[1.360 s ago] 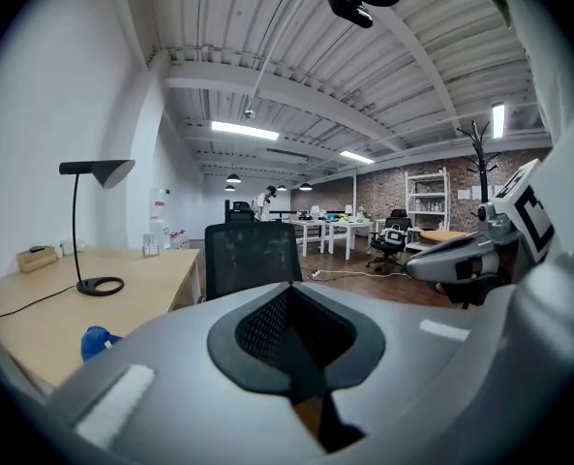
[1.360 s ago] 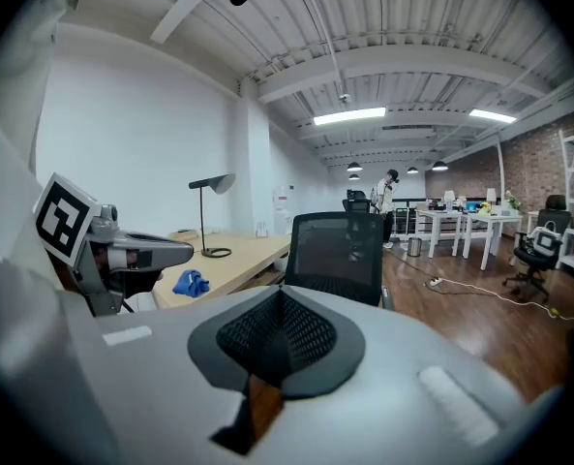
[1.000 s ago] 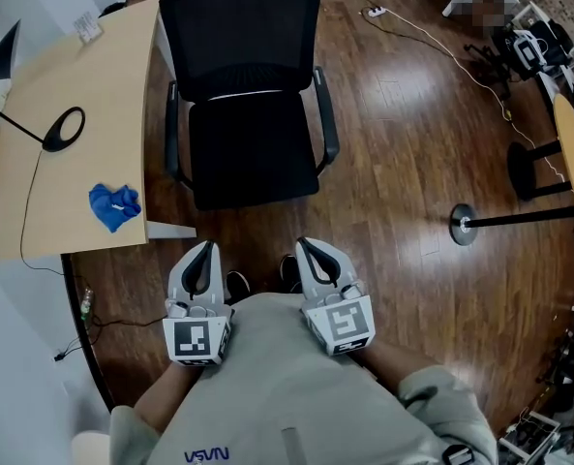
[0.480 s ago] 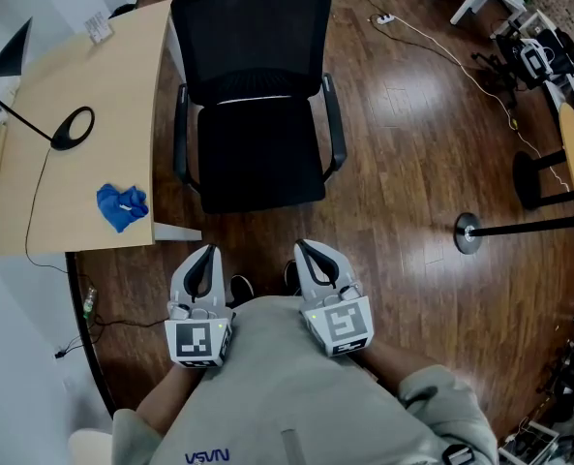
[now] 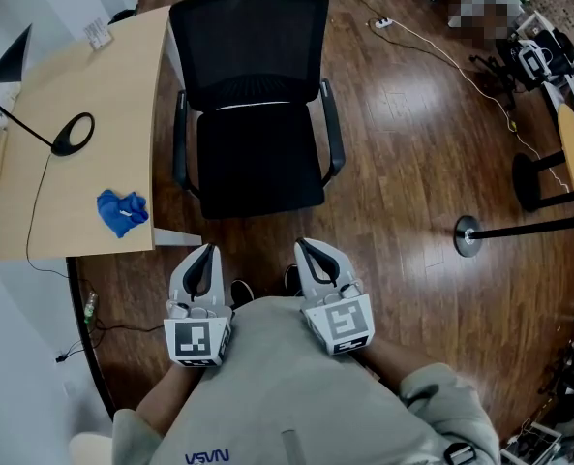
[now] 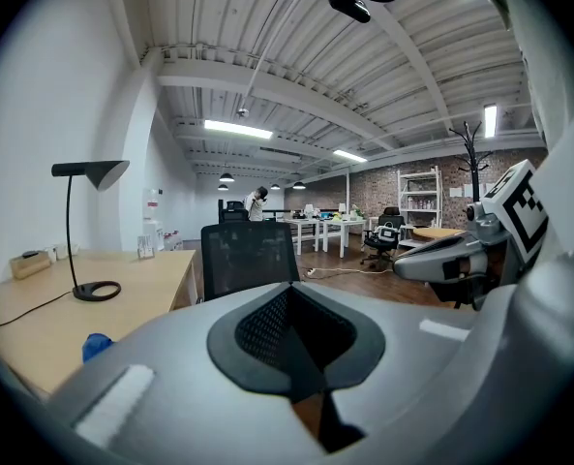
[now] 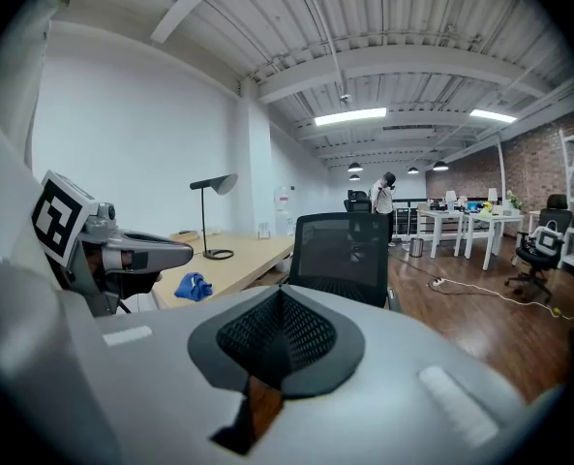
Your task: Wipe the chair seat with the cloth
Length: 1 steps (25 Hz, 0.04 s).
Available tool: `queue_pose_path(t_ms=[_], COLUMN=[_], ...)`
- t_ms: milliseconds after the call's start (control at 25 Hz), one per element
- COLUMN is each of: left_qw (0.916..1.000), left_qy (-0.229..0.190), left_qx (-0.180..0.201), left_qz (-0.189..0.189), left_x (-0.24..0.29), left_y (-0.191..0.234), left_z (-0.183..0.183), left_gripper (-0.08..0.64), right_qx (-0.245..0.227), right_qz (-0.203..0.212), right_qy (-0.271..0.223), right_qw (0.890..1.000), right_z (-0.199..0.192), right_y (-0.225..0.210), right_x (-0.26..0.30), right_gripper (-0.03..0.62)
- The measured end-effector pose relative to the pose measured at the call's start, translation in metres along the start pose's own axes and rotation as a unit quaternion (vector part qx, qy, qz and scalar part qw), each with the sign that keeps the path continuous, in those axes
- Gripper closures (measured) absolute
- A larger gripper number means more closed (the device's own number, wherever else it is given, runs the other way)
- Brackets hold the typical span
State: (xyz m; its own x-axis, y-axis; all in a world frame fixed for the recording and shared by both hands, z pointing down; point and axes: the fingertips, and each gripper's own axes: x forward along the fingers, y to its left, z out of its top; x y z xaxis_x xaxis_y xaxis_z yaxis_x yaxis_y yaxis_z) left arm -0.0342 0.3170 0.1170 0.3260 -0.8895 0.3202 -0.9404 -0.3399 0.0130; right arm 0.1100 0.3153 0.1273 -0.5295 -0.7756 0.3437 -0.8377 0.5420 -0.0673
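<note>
Left gripper (image 5: 201,260) and right gripper (image 5: 316,256) hang side by side, pointing forward (jaws together, empty).

Bright, even light from ceiling strips (image 7: 352,116) — glare on wood floor (image 5: 403,105); fisheye edges dark, warped.

One blue cloth (image 5: 122,211) and one desk lamp (image 5: 72,134).

The person's grey shirt (image 5: 277,395) carries "NASA" lettering (image 5: 206,455), seen upside down, below the left gripper (image 5: 205,252). Print on the tabletop card (image 5: 96,33) is too small to read.
</note>
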Motion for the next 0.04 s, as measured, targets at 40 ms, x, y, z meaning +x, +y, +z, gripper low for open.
queue_pose_path(t_ms=[40], left_qw=[1.0], left_qy=[0.002], left_qx=[-0.001], left_qz=[0.001], left_x=[0.0002], left_y=[0.0], left_z=[0.0002], left_gripper=[0.555], right_qx=[-0.001], right_qz=[0.0], right_qy=[0.0], right_qw=[1.0], right_z=[0.0004], right_y=[-0.0002], right_x=[0.0001], right_gripper=[0.592])
